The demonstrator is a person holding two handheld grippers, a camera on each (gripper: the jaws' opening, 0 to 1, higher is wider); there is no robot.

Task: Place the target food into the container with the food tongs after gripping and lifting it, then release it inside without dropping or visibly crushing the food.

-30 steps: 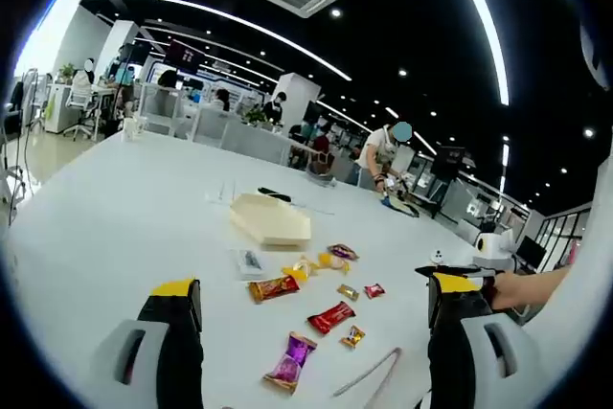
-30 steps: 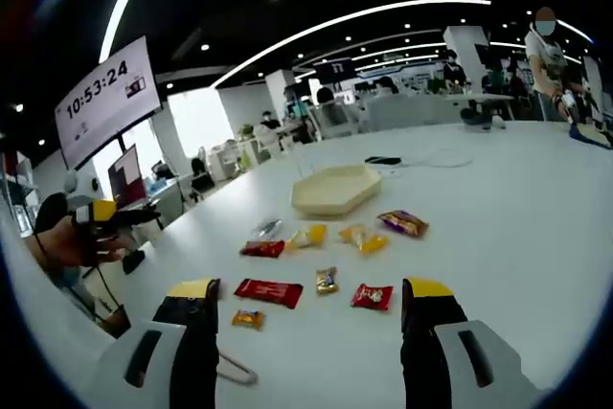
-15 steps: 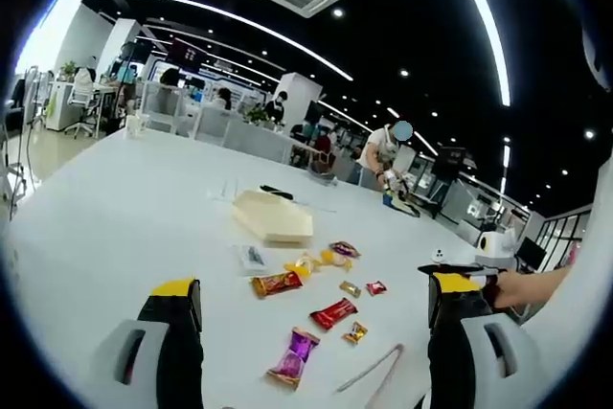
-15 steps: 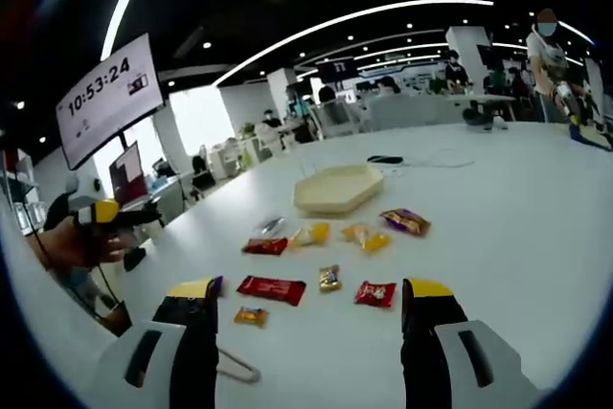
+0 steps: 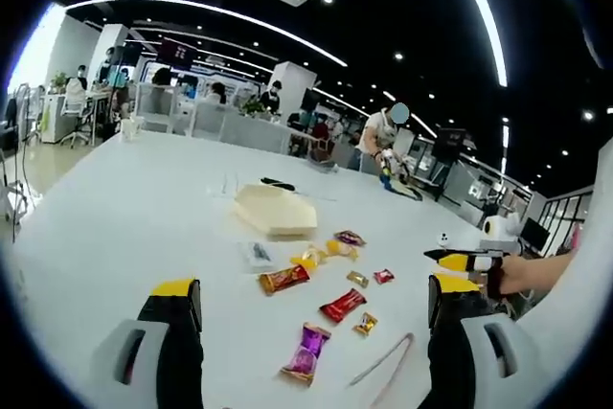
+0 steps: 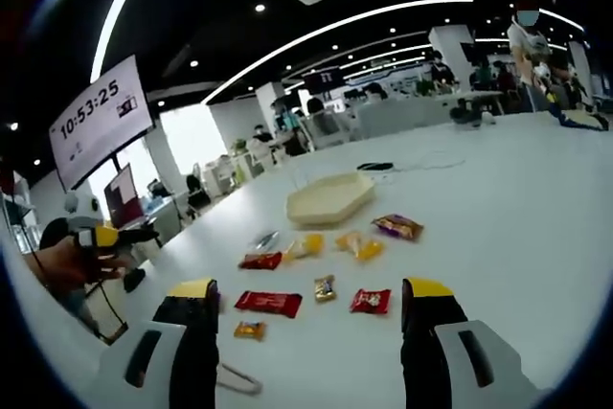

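Wrapped snacks lie scattered on the white desk ahead of both tools. The left tool hovers above the desk with jaws spread wide and nothing between them; a purple packet lies between its jaws, a red bar just beyond, and metal food tongs near its right jaw. The right tool is likewise spread and empty, with the tongs beside its left jaw. The beige hexagonal container sits farther off, beyond the snacks.

Both views look from opposite sides across the table; shared: the snacks.
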